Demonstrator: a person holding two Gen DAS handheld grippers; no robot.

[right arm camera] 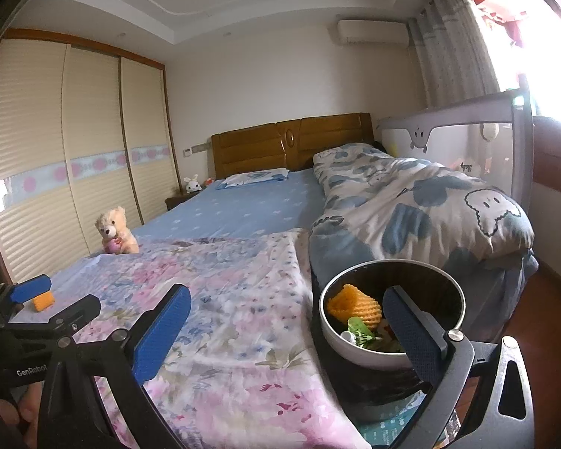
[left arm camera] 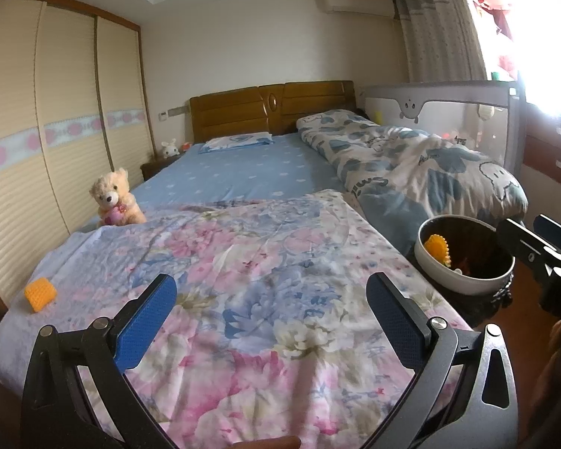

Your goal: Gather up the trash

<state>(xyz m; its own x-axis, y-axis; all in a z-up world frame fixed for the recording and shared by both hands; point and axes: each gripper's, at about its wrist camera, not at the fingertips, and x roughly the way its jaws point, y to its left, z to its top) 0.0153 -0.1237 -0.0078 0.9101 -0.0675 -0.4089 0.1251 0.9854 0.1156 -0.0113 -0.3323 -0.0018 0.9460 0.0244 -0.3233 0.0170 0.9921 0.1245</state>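
Orange foam netting and scraps are already seen inside the bin [right arm camera: 392, 351] beside the bed. One orange piece [left arm camera: 40, 294] is left on the quilt [left arm camera: 265, 299], well apart from the bin. Both the left claw [left arm camera: 271, 321] and right claw [right arm camera: 286, 331] are held wide, nothing gripped.

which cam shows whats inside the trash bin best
The right wrist view. It looks down into the trash bin, showing orange foam netting plus green and white scraps below it. The left wrist view catches the bin side-on at its right edge: only the netting's top shows.
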